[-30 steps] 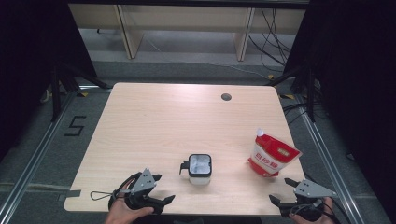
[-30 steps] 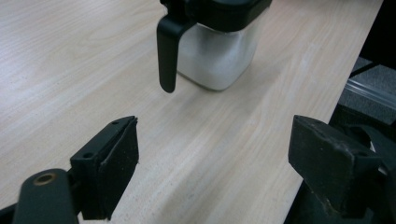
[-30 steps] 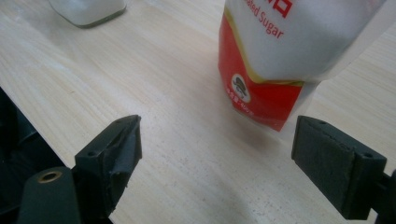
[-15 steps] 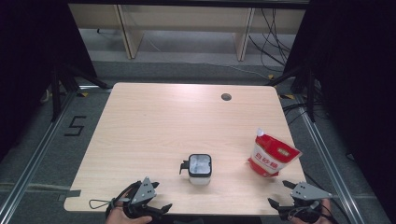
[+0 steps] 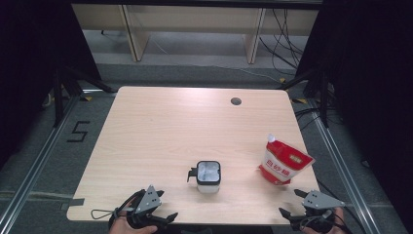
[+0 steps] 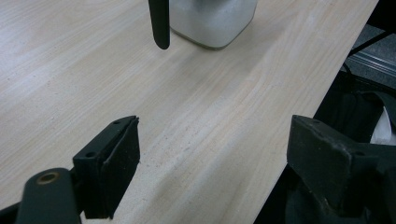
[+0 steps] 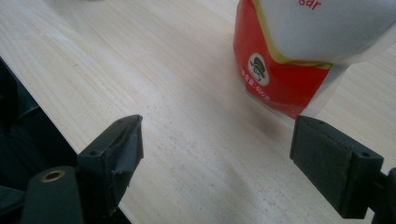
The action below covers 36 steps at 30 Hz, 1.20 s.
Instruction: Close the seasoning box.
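At the near edge of the table (image 5: pixel 160 126), close to its near left corner, the left gripper (image 5: pixel 155 220) sits low in a hand (image 5: pixel 127 225), its jaws spread wide with only bare wood between them. In the left gripper view those jaws stand well apart over the tabletop, one of them past the table's edge, and the container (image 6: pixel 212 21) stands ahead of them, well clear, with a black handle (image 6: pixel 159 23) hanging down its side.

From above, the container (image 5: pixel 209 176) stands upright near the near edge, about midway between the two grippers, with a dark square rim and something white inside.

Near the near right corner, the right gripper (image 5: pixel 298 217) also rests at the table's edge, jaws released and holding nothing. The red and white pouch (image 5: pixel 281 161) stands by the right edge, just beyond this gripper and apart from it. In the right gripper view the pouch (image 7: pixel 299 51) rises ahead of the open jaws, nearer the right-hand one, not touching either.
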Each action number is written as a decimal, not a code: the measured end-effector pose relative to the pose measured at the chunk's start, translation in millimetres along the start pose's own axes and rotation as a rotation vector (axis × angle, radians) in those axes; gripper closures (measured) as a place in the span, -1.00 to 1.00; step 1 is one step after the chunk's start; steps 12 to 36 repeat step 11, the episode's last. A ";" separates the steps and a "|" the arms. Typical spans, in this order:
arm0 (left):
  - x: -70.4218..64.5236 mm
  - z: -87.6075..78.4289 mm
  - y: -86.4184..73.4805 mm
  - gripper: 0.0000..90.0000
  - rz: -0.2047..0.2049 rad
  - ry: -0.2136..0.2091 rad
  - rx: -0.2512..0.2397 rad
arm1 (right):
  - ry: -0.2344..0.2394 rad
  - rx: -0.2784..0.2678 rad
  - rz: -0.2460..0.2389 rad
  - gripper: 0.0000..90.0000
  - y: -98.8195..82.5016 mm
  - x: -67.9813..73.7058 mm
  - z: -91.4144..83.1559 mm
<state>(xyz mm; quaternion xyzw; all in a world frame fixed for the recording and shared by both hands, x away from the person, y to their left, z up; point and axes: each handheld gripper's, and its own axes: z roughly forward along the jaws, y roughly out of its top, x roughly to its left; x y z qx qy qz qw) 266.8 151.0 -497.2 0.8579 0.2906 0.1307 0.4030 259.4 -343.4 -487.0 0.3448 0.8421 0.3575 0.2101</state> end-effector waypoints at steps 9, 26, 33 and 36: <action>0.4 0.4 0.0 -0.63 0.001 0.009 0.006 | -0.006 0.004 -0.001 -0.58 -0.2 -0.4 -0.3; 0.8 0.3 0.0 -0.63 0.002 0.011 0.008 | -0.018 0.003 0.003 -0.57 -0.4 -1.6 -1.2; 0.8 0.3 0.0 -0.63 0.002 0.011 0.008 | -0.018 0.003 0.003 -0.57 -0.4 -1.6 -1.2; 0.8 0.3 0.0 -0.63 0.002 0.011 0.008 | -0.018 0.003 0.003 -0.57 -0.4 -1.6 -1.2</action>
